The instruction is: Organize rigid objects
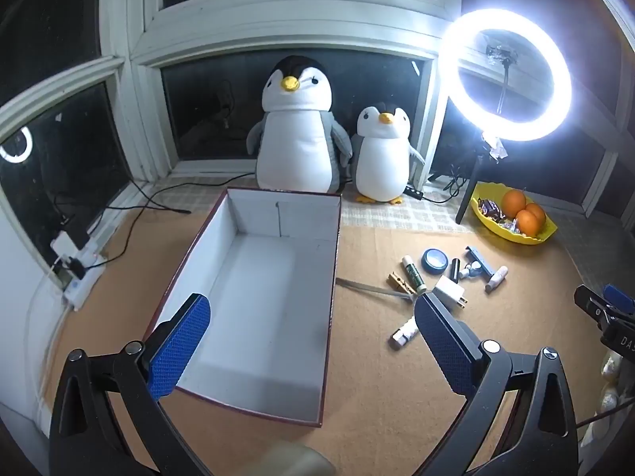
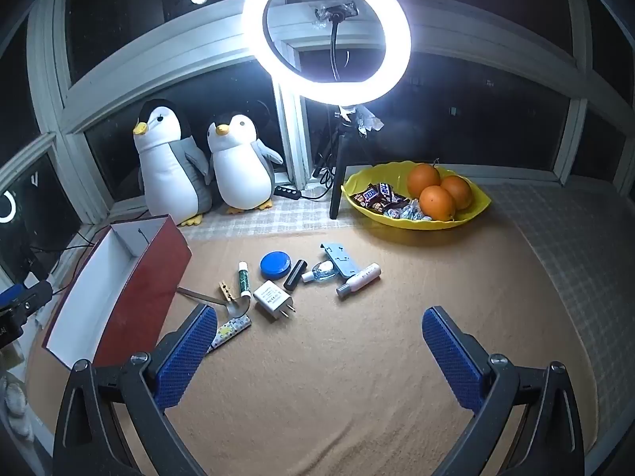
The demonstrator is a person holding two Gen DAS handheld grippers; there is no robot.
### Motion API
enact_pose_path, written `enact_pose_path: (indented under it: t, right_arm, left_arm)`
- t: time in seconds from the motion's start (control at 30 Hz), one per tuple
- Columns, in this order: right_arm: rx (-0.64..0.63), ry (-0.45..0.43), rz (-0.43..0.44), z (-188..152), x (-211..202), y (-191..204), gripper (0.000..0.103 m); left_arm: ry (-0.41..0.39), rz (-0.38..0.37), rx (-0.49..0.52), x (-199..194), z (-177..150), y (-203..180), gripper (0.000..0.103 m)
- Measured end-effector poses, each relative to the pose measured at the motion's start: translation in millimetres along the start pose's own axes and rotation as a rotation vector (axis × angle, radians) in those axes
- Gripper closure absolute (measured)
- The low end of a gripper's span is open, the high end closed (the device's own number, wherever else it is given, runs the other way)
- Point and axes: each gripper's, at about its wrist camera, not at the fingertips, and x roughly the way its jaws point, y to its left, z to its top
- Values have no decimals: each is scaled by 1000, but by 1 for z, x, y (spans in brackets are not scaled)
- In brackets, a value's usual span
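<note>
Left wrist view: the left gripper (image 1: 313, 341) hangs wide open and holds nothing, over the white-lined box (image 1: 222, 238). Right of it the charger (image 1: 450, 292), blue tin (image 1: 434, 261) and what may be a lip balm (image 1: 496, 278) lie scattered on the mat. Farther right, the right gripper (image 2: 319, 351) hangs equally spread, holding nothing.

Window ledge clutter behind my work mat

I see two plush penguins (image 2: 198, 158) standing side by side against the dark window (image 1: 293, 99), a lit ring light (image 2: 326, 31) on its tripod just right of them, and a yellow bowl (image 2: 476, 202) holding three oranges (image 2: 438, 194) and wrapped candies (image 2: 381, 196).
</note>
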Motion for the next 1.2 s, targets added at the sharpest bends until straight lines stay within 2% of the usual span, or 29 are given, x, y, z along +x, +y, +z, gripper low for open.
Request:
enact_pose_path:
  t: [0.27, 0.5, 1.2]
  right_arm:
    - [-11, -9, -6, -3, -1, 1, 1]
    - [-15, 11, -10, 0, -5, -1, 1]
    - [-25, 17, -9, -8, -3, 8, 1]
  left_arm:
    - [-1, 6, 4, 4, -24, 15, 1]
    - [14, 22, -4, -1, -10, 9, 1]
    - [7, 7, 3, -2, -10, 6, 1]
